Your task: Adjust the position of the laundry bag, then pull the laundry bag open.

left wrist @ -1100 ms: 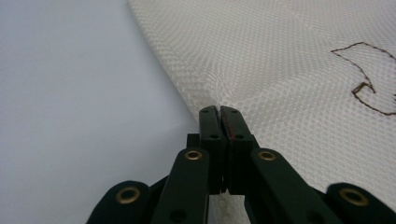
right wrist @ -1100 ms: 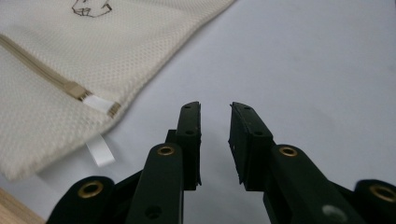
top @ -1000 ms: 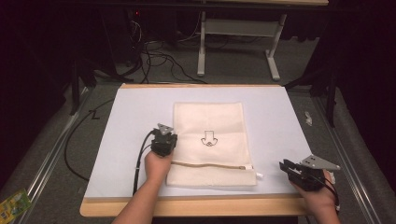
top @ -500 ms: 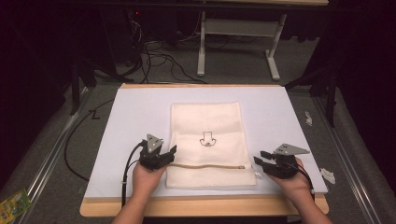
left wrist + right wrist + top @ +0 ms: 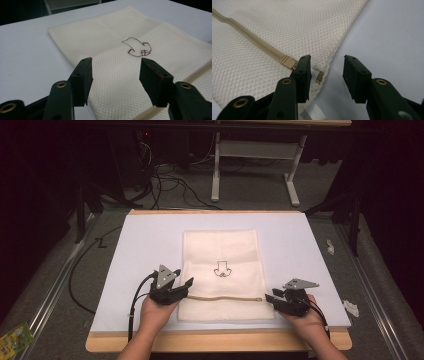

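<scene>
I work in what looks like a lab or test room, dim all round. My bench [image 5: 220, 342] is a wooden board topped with a white sheet [image 5: 150, 240]. Beyond its far edge, black cables [image 5: 165, 177] tangle on grey carpet [image 5: 260, 195] beside a desk's white metal legs [image 5: 255, 170].

No words, numbers or brand names can be read anywhere. The one sign is a small dark-brown outline stitched on the cream mesh bag [image 5: 220, 270], near its middle; in the left gripper view this mark [image 5: 137, 47] shows as an angular line figure, not letters. A green packet [image 5: 14, 339] lies on the floor at the lower left, its print too small to read.
</scene>
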`<state>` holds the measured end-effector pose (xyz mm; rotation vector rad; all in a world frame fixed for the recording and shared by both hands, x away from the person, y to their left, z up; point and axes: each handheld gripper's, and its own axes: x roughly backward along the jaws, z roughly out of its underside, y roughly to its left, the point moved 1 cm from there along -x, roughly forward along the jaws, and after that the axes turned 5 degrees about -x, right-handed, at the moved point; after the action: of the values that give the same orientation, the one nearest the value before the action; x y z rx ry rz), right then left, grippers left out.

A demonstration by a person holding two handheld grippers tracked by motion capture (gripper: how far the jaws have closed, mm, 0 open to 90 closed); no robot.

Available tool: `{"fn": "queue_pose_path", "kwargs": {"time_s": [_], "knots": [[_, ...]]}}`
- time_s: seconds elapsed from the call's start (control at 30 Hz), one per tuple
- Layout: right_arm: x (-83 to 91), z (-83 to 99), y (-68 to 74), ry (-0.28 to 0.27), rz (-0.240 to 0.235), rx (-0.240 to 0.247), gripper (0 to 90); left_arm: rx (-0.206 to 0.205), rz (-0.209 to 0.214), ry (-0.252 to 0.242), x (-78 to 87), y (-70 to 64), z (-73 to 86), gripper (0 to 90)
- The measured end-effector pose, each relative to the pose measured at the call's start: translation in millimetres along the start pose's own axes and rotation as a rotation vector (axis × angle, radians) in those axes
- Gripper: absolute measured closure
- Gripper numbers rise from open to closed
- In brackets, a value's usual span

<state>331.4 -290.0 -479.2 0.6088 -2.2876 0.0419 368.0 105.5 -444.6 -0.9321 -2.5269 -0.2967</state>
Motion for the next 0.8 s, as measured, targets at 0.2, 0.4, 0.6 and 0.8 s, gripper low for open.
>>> {"fn": "queue_pose_path", "kwargs": {"time_s": [0.2, 0.4, 0.6, 0.8], "knots": [[3.5, 5.7, -2.1, -0.001, -0.038, -0.040, 53.8, 0.005, -0.013, 0.022, 14.9, -0.2, 12.7, 44.6], [1.7, 7.6, 3.9, 0.026, -0.010, 0.010, 58.5, 0.000, -0.013, 0.029, 10.5, -2.1, 12.3, 42.2], [1.2, 7.9, 9.7, 0.034, -0.014, 0.078, 76.1, -0.024, -0.026, 0.019, 11.8, -5.1, 10.3, 41.4], [5.5, 6.3, 5.2, 0.029, -0.055, 0.074, 84.8, 0.008, -0.004, 0.008, 14.6, -3.3, 6.1, 39.2]]}}
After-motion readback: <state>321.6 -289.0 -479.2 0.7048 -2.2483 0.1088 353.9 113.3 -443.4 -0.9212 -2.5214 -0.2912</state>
